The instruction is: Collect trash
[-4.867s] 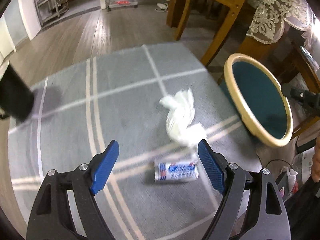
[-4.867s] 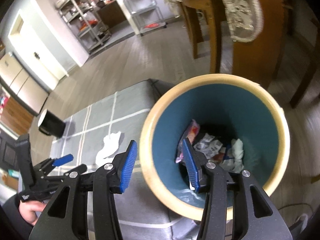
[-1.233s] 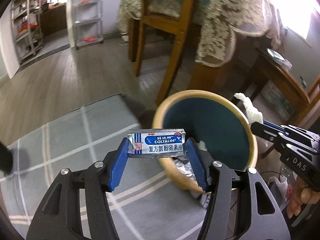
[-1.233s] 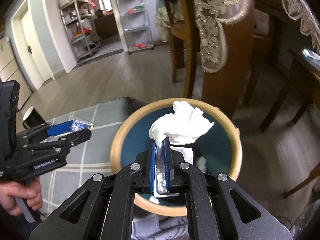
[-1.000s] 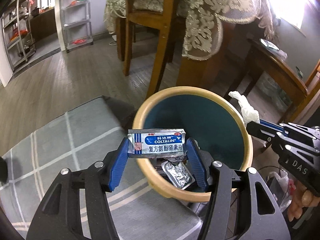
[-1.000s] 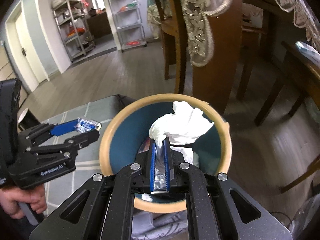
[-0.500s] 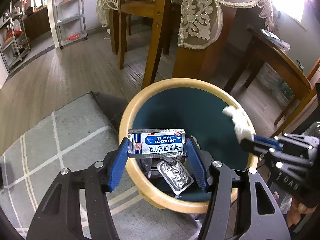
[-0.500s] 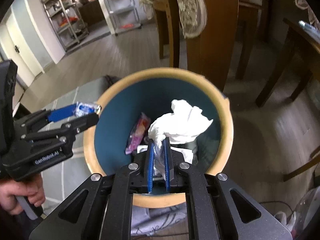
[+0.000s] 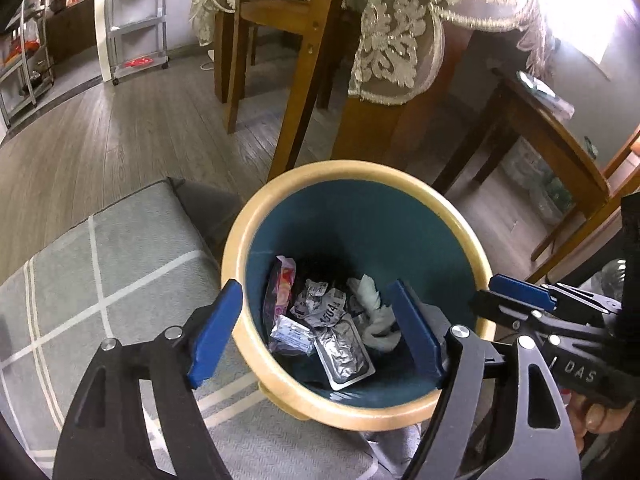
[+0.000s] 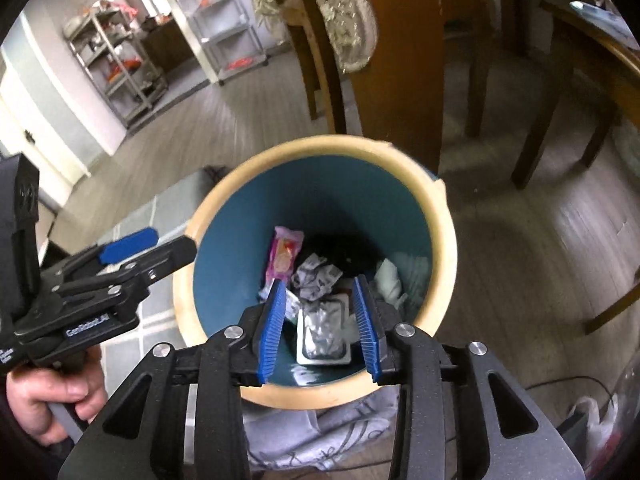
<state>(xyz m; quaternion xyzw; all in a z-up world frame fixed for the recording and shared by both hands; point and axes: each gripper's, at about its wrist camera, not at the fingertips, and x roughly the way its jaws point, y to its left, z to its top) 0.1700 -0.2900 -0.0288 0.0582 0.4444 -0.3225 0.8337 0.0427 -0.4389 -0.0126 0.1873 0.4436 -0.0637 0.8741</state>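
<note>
A round bin with a tan rim (image 9: 360, 168) (image 10: 444, 240) and a teal inside stands under both grippers. My left gripper (image 9: 316, 332) hangs over its near edge, its jaws opening with nothing between them. The blue-and-white medicine box (image 9: 292, 334) lies in the bin beside a silver blister pack (image 9: 344, 350) (image 10: 322, 334). The white tissue (image 9: 376, 314) (image 10: 392, 276) also lies inside, by a pink wrapper (image 9: 282, 288) (image 10: 286, 254). My right gripper (image 10: 319, 328) points into the bin, its jaws opening and empty. It also shows at the bin's right edge as the right gripper (image 9: 520, 300).
The bin stands at the corner of a grey rug (image 9: 120, 264) with white lines, on a crumpled grey cloth (image 10: 320, 436). Wooden chair legs (image 9: 304, 80) and a table with a lace cloth (image 9: 400, 40) rise just behind. A hand (image 10: 60, 396) holds the left gripper.
Both grippers have opened. The medicine box has left the left jaws and the tissue the right jaws; both now lie in the bin. The right gripper has sunk closer to it.
</note>
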